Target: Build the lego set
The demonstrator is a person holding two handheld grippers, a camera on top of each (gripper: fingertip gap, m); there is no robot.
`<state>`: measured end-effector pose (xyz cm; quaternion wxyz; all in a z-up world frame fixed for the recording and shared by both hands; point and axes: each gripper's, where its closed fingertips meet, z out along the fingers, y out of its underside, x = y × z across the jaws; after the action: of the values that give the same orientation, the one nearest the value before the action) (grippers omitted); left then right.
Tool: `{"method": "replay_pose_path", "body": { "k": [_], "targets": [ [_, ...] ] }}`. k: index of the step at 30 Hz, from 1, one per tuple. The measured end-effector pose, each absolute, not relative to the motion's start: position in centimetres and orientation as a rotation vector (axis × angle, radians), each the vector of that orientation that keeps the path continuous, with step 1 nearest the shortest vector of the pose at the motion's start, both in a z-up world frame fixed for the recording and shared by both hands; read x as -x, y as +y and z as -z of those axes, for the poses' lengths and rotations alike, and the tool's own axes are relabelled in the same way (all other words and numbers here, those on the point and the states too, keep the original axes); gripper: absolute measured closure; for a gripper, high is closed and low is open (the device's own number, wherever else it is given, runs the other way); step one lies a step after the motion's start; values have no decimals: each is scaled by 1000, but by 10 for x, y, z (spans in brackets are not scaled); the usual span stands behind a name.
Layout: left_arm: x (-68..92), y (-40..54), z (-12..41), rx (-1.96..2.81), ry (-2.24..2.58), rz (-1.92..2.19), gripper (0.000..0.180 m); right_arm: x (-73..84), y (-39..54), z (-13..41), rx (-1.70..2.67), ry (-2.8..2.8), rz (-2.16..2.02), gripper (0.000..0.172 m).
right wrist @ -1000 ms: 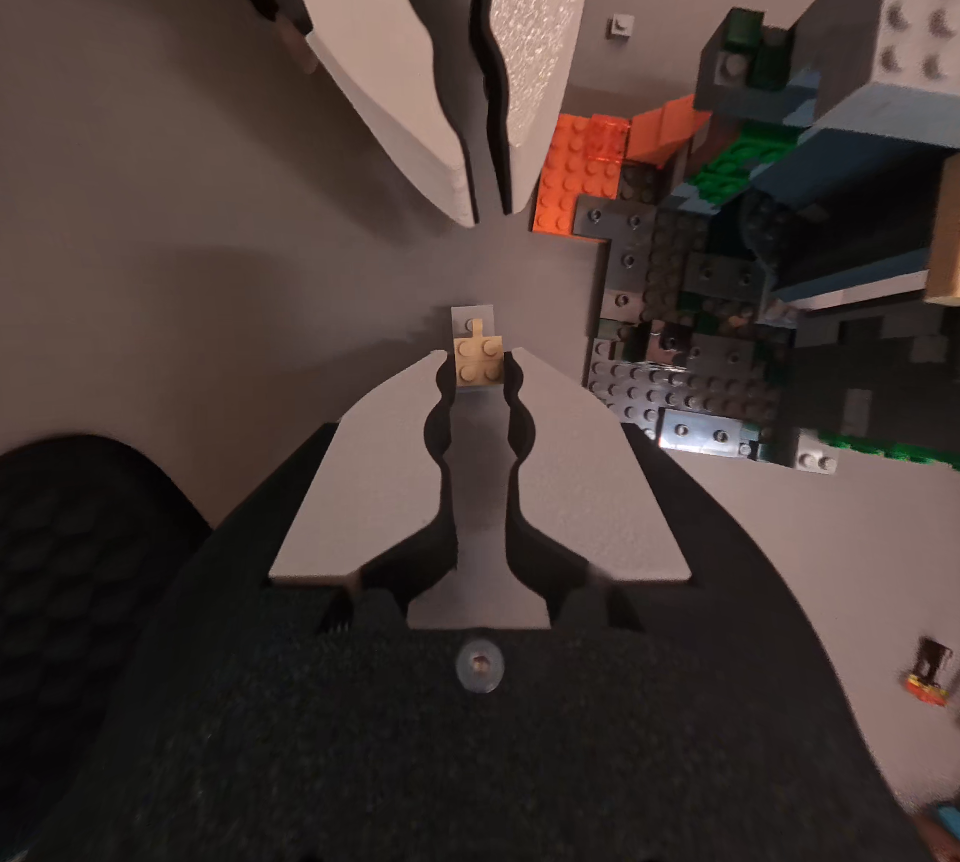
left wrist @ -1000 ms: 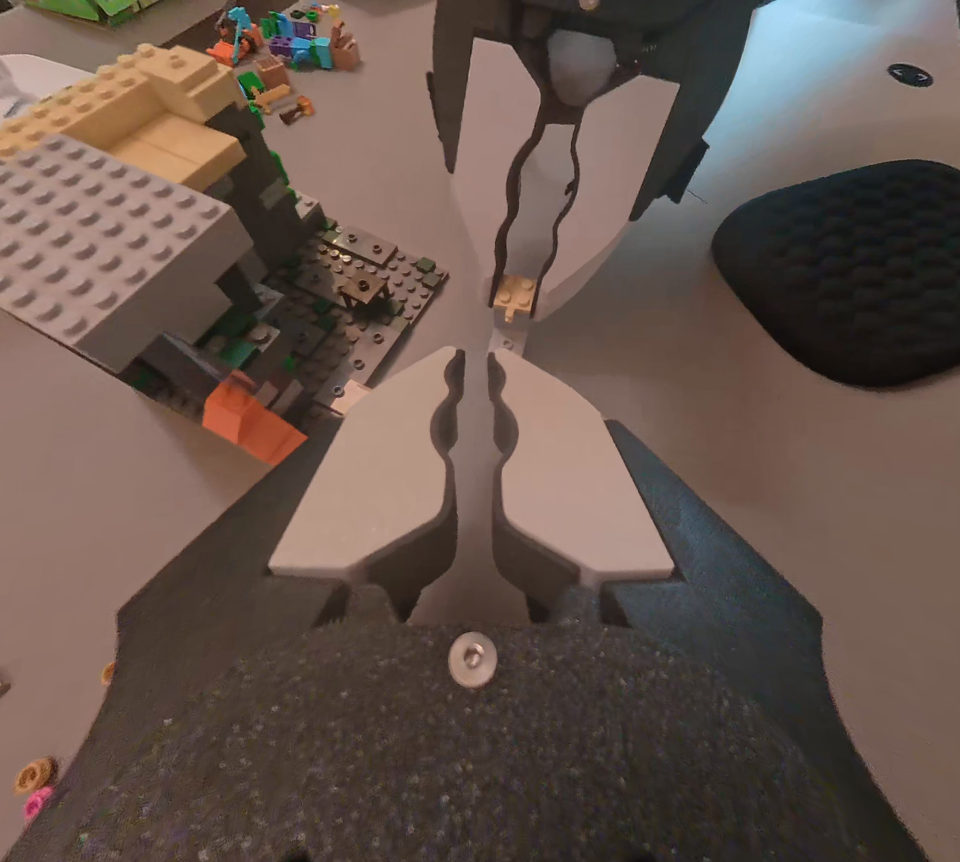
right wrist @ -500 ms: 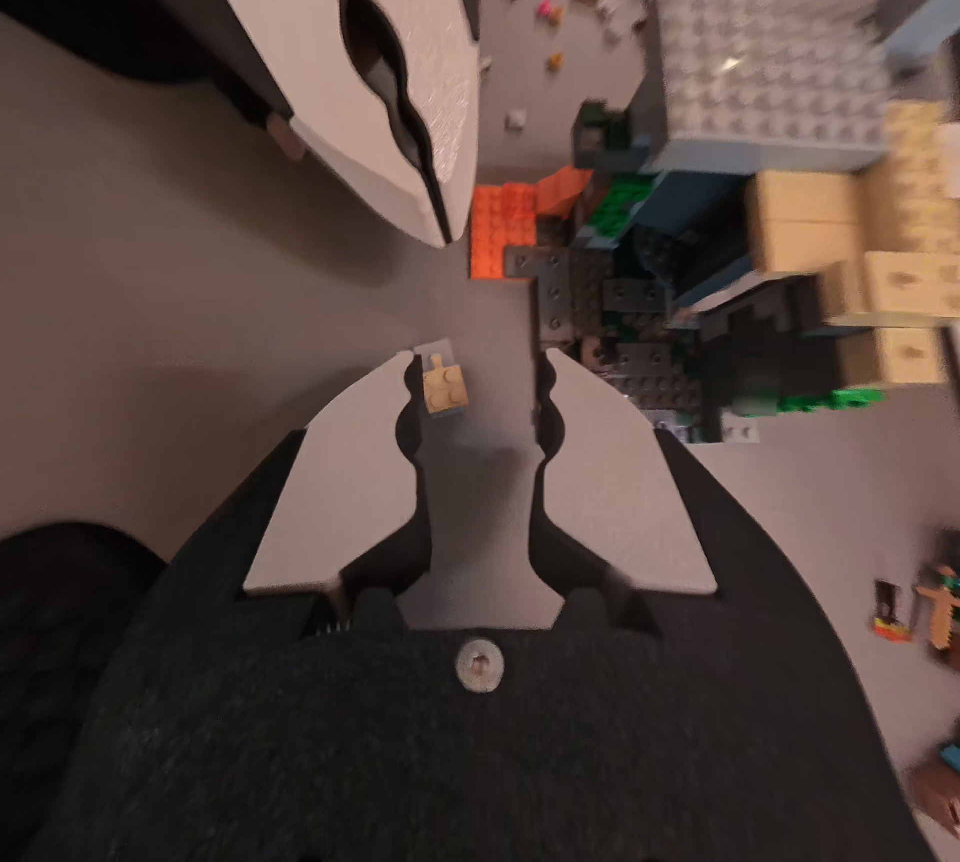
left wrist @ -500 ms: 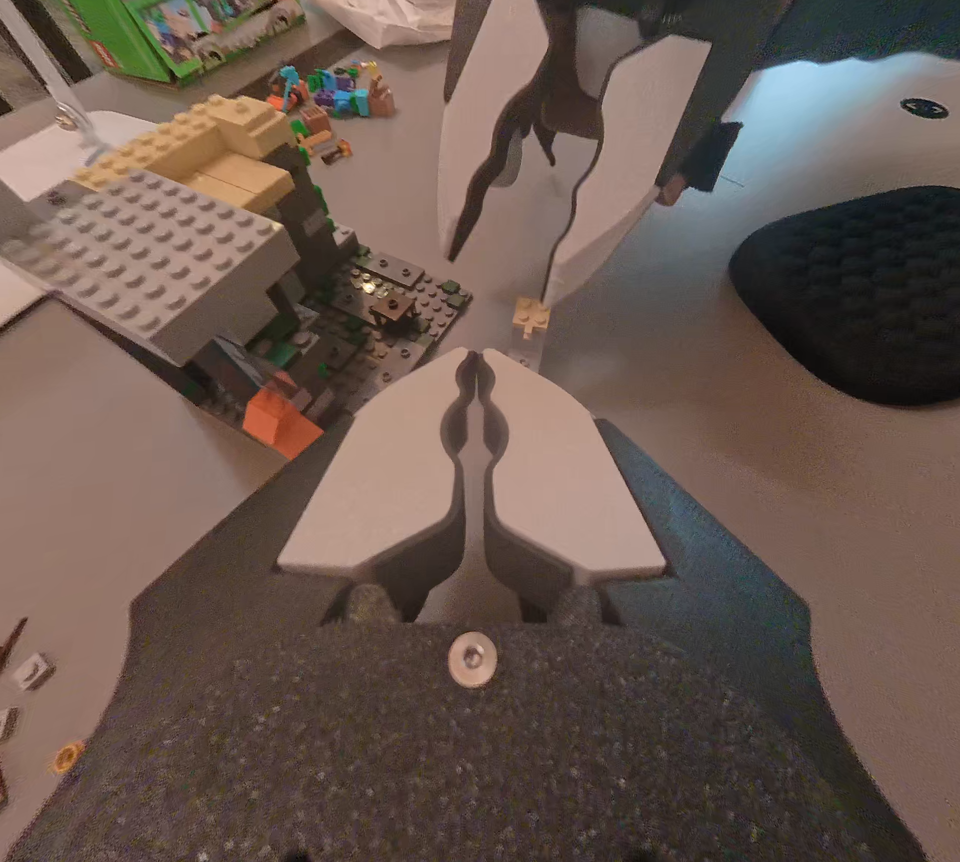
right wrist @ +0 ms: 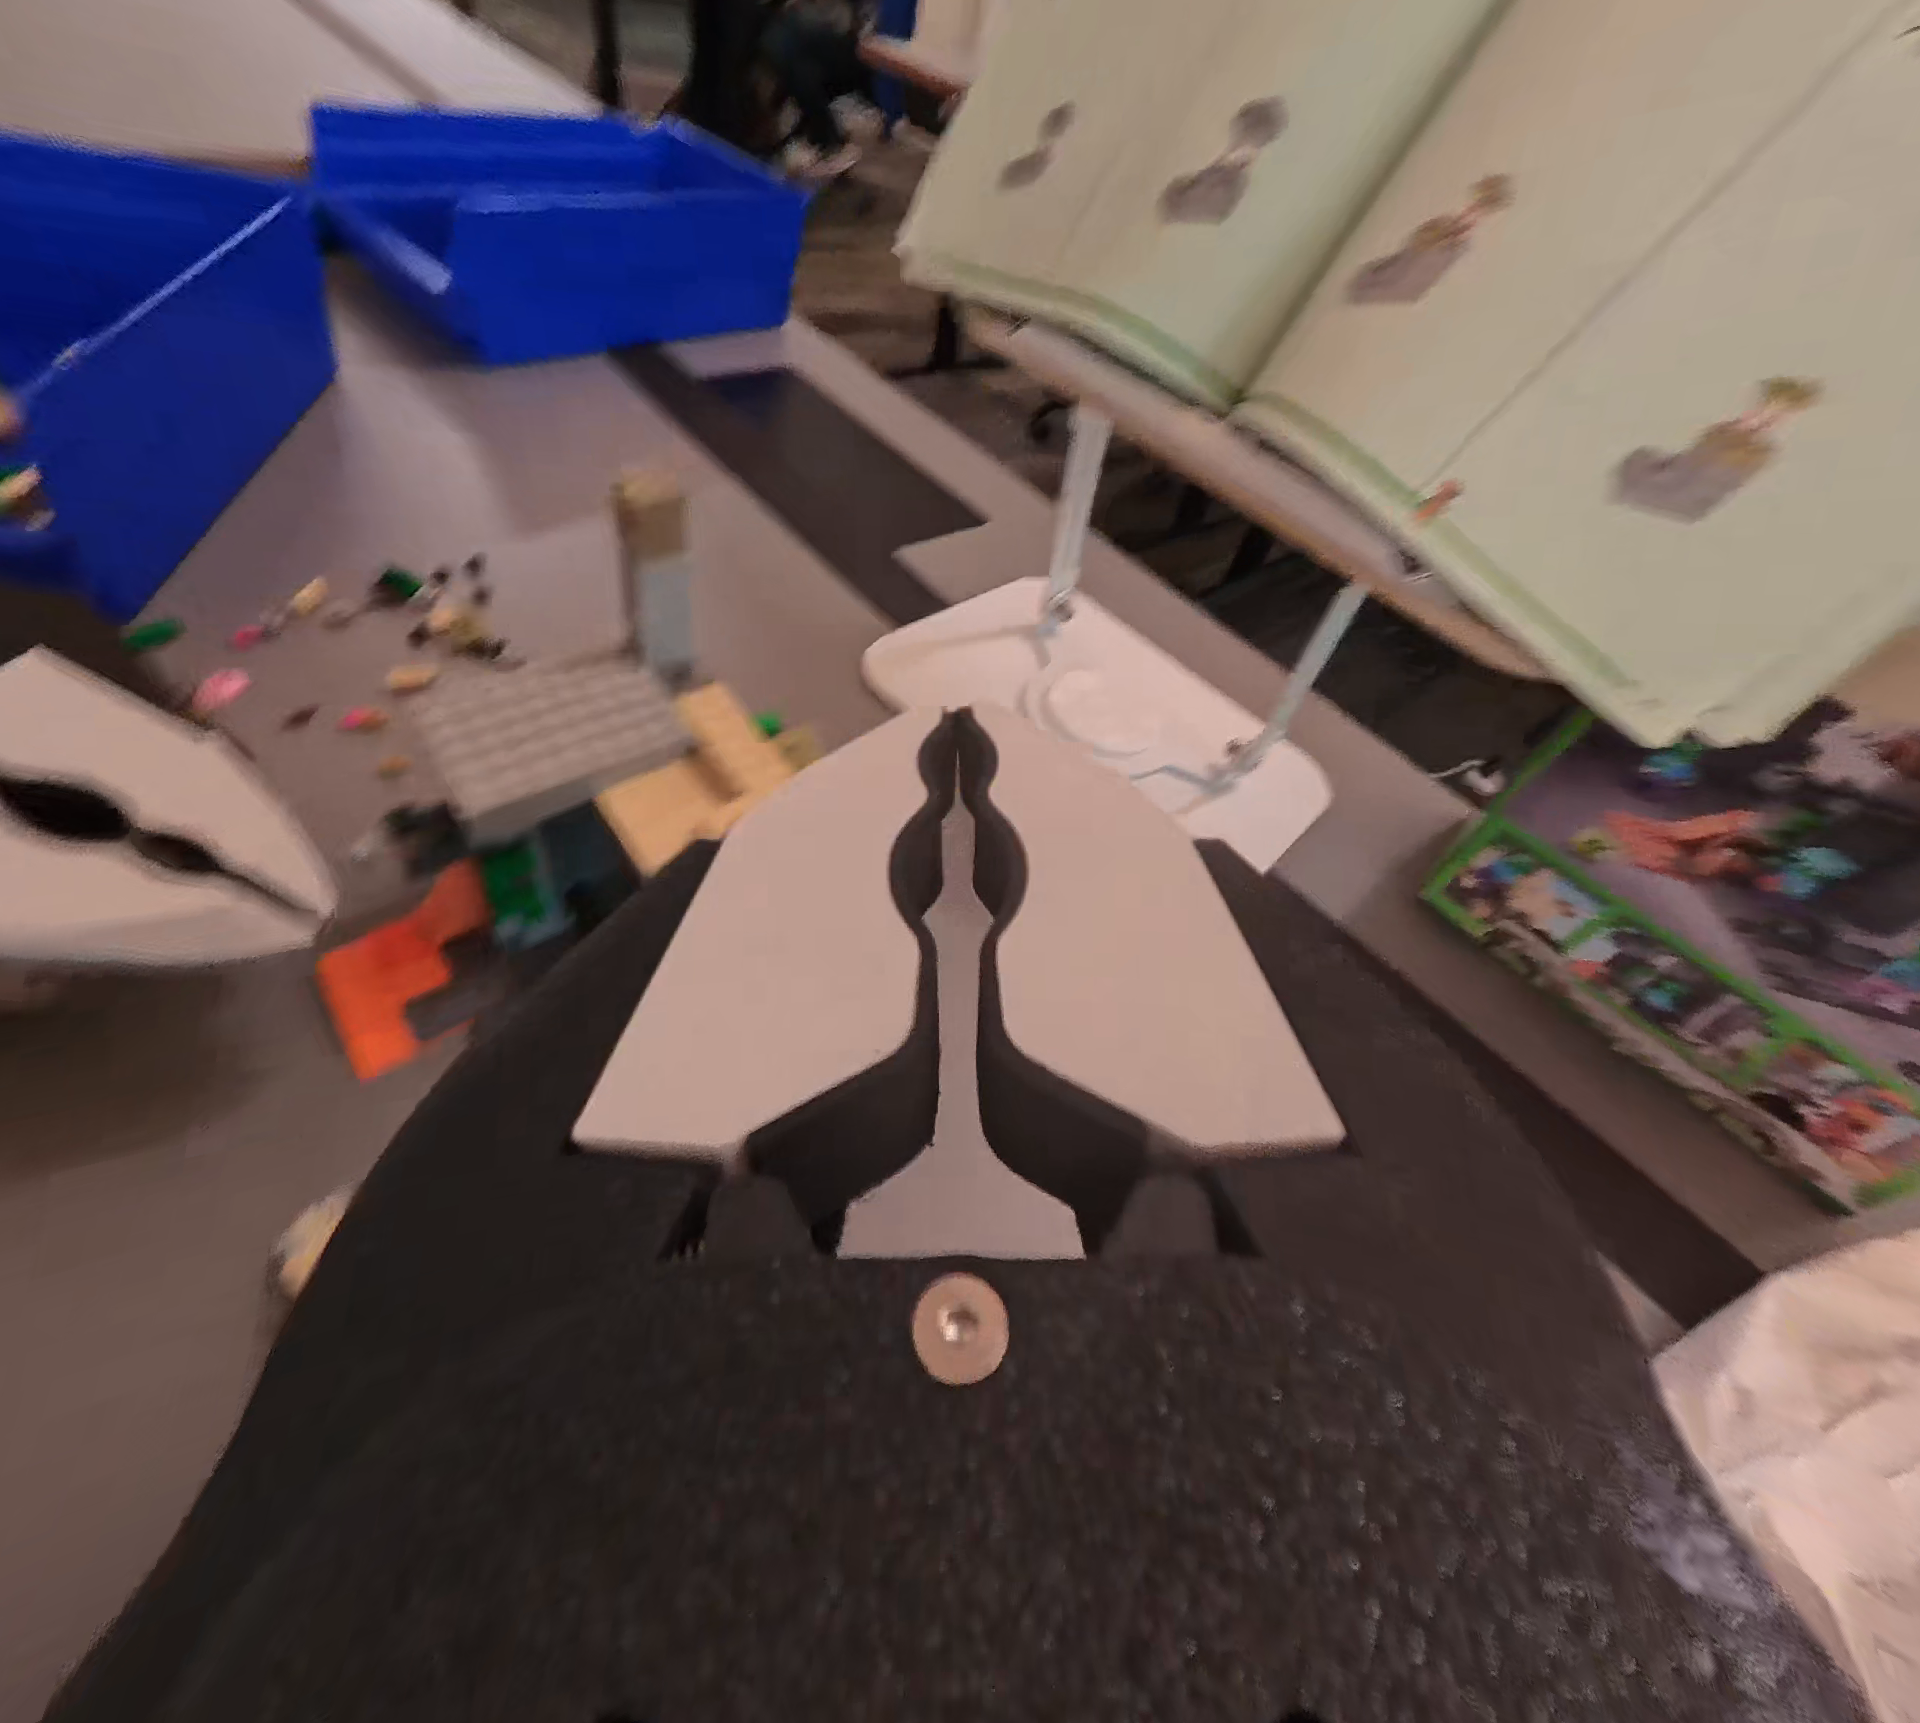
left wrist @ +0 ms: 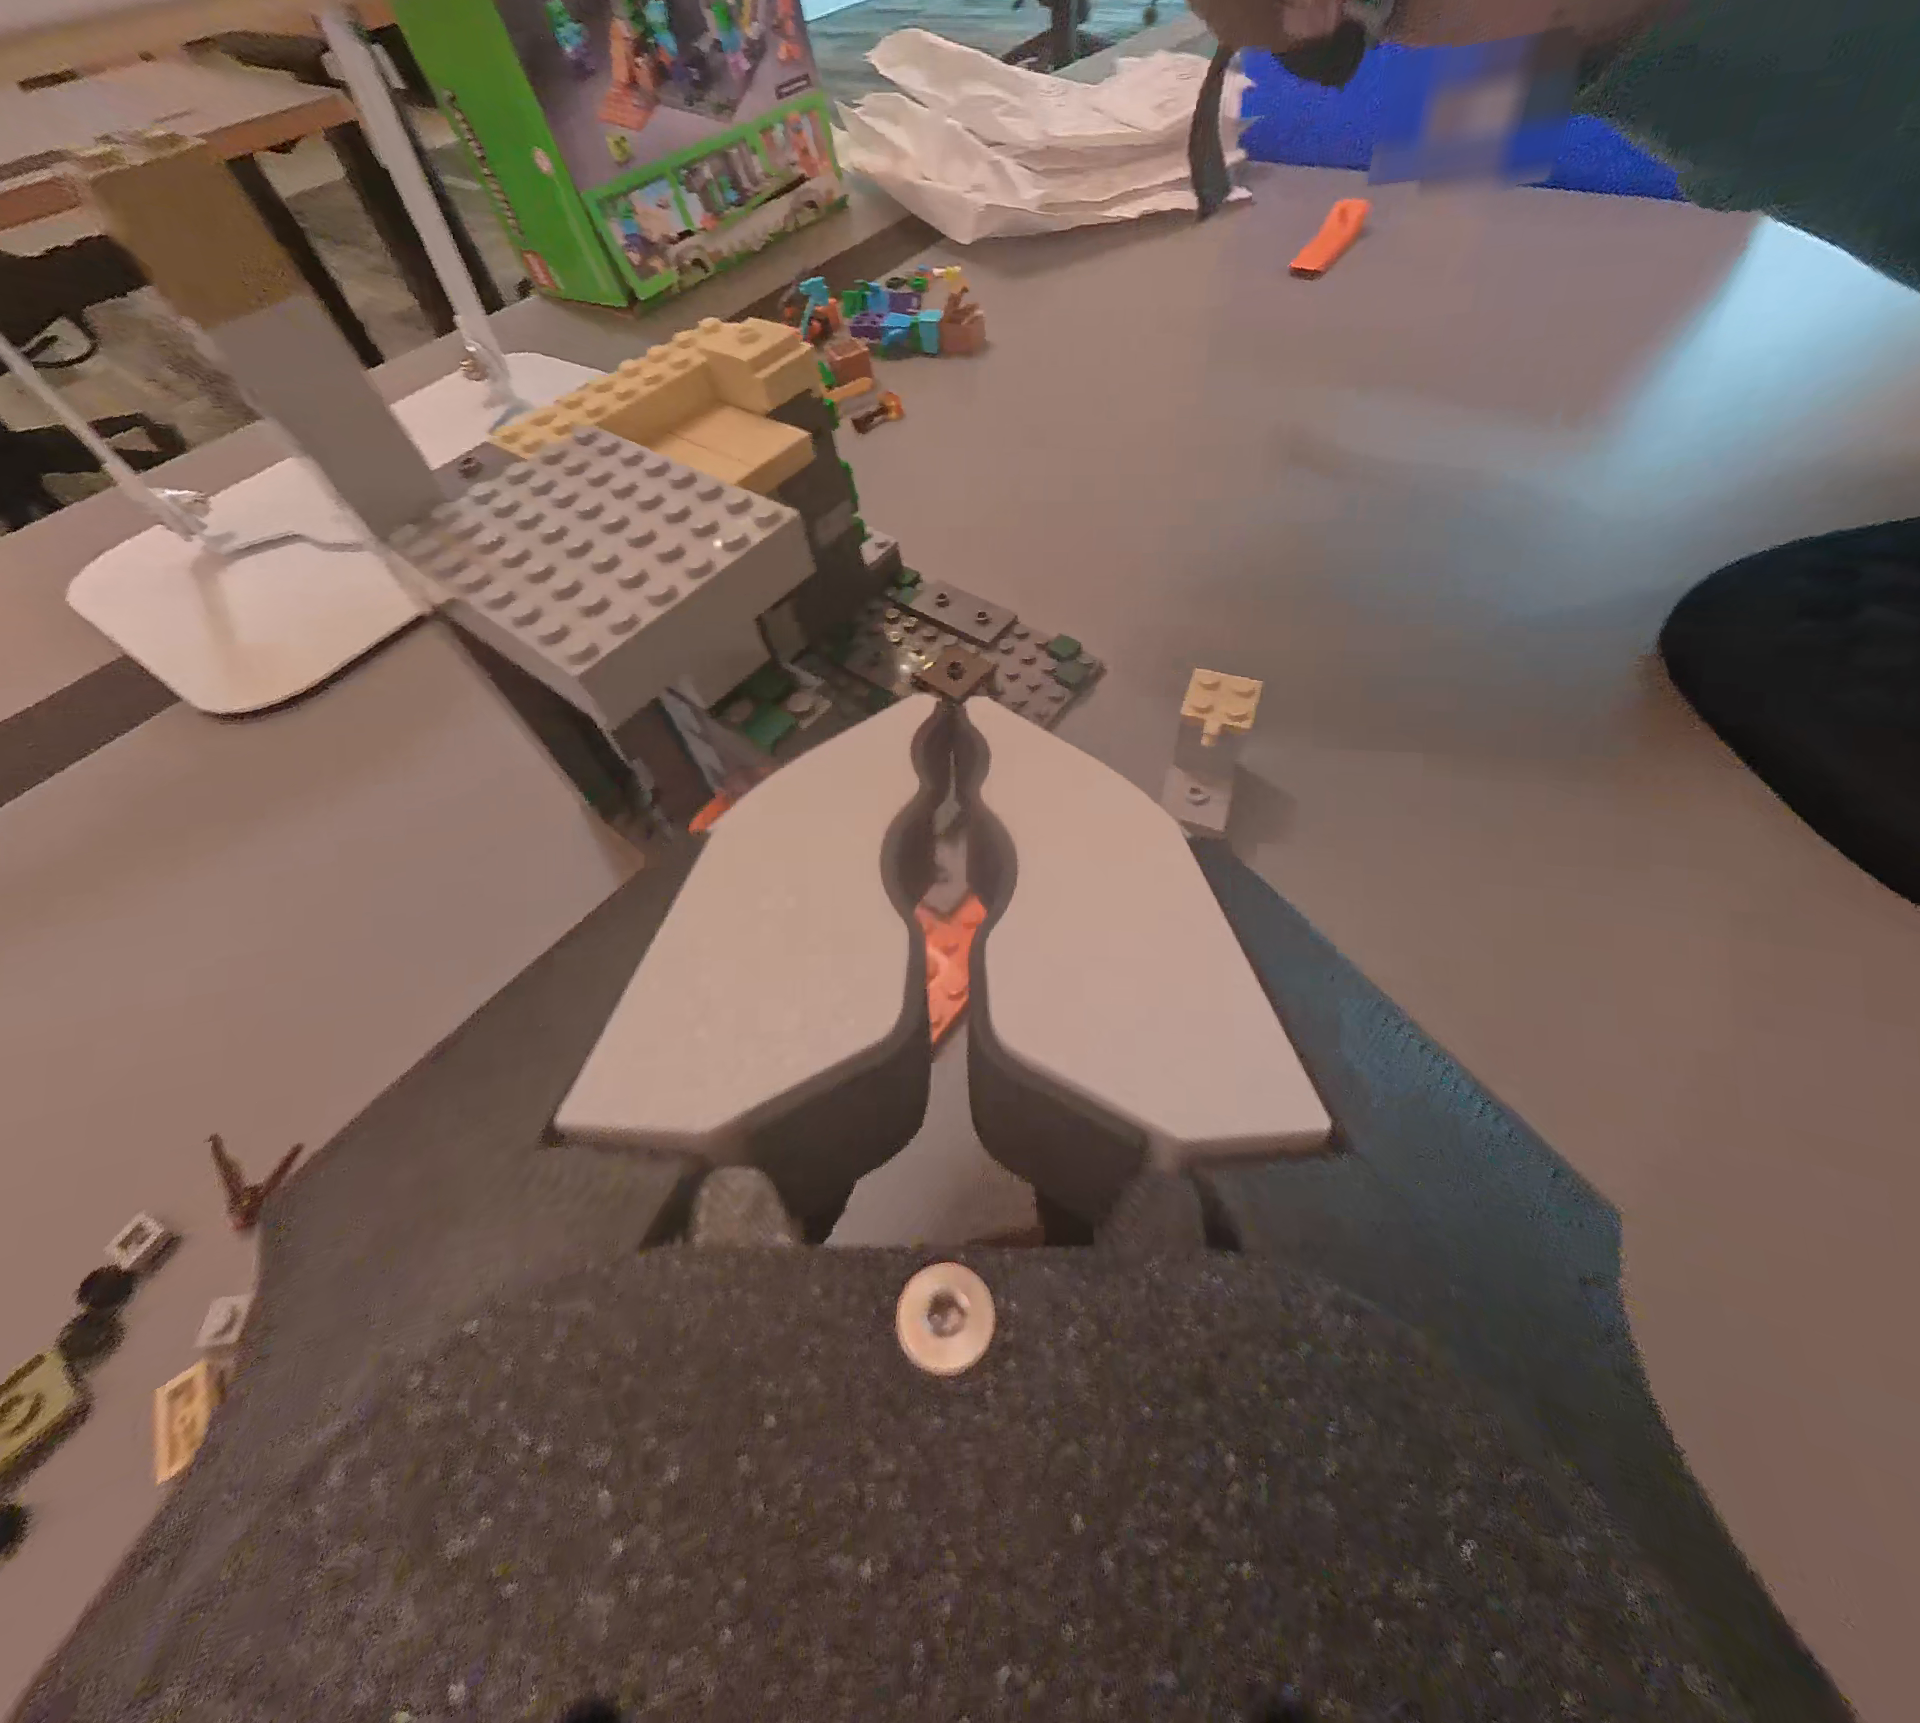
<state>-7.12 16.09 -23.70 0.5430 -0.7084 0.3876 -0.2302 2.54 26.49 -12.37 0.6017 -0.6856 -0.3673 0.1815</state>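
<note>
At centre frame in the left wrist view, our left gripper (left wrist: 951,709) hangs with its jaws closed tip to tip and nothing between them, just short of a small dark brown square plate (left wrist: 952,668) on the dark studded base of a brick-built model (left wrist: 665,551). An orange plate (left wrist: 951,956) shows through the slot behind the fingertips, lying below. To the right of the tips, apart from them, a tan plate on a grey bracket (left wrist: 1210,733) stands on the grey table (left wrist: 1351,998). A black mesh pad (left wrist: 1808,686) fills the right edge.

In the right wrist view our right gripper (right wrist: 958,717) is likewise pressed shut and holds nothing, raised over the model and pointing toward the white base (right wrist: 1101,728) of a stand that carries an open booklet (right wrist: 1403,198) across the upper right. The other gripper's pale fingers (right wrist: 156,832) intrude at the left edge.

Blue bins (right wrist: 540,250) sit at upper left of that view; what lies inside them we cannot tell. Loose small bricks (right wrist: 364,634) are scattered before them. A green toy box (left wrist: 665,104) stands at upper centre of the left view, with crumpled white paper (left wrist: 1039,125) and an orange tool (left wrist: 1330,237) to its right.
</note>
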Motion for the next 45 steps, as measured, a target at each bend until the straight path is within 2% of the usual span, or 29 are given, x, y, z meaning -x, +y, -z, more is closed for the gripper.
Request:
{"method": "replay_pose_path", "body": {
  "k": [5,11,19,45],
  "targets": [
    [81,169,235,1690,853,497,180,-42,317,76,1520,-597,-368,172],
    [92,176,229,1679,794,465,180,-77,382,46,1530,-281,-248,172],
    [102,182,220,1638,740,419,180,-95,413,55,1502,-158,-189,172],
    [112,192,216,1646,658,388,180,-81,413,53,1483,-198,-185,172]
  ]
}}
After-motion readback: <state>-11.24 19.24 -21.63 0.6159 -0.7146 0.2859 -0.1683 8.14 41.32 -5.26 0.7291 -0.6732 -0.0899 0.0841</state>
